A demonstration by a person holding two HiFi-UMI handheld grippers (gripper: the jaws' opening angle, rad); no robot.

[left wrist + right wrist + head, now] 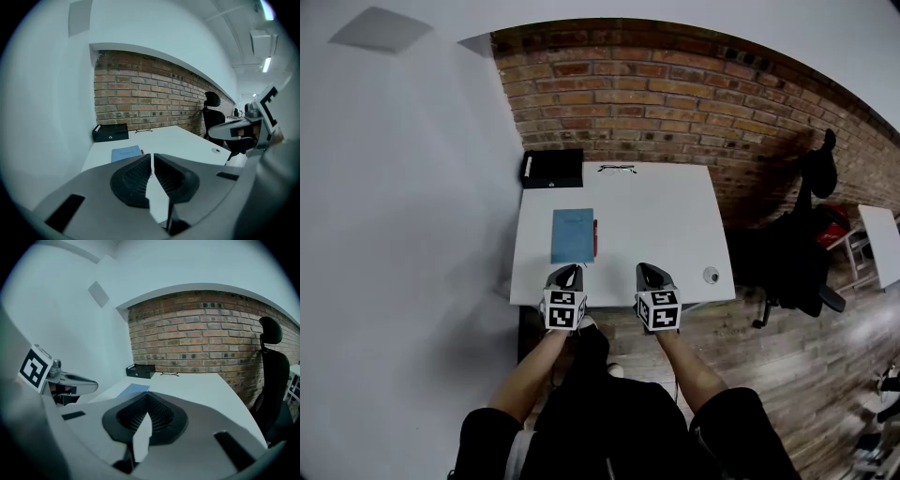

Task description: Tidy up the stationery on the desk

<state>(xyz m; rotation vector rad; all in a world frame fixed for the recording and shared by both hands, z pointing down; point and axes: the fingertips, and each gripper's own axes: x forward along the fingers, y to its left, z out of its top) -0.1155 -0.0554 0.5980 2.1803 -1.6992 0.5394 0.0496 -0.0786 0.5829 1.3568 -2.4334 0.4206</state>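
The left hand-held gripper and the right hand-held gripper were both closed and held nothing. At twelve o'clock from the left one, a blue notebook lay flat on the tabletop. It looked light, thin and bendy, so pinching one edge seemed best.

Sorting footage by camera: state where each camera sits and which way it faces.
Head view: on the person's head, steeply down at the white desk; forearms, left claw and right claw show.
Left gripper view: on the left claw, along its shut jaws toward the brick wall; right claw at right.
Right gripper view: on the right claw, same heading; left claw at left.
Shared: blue notebook and black box.
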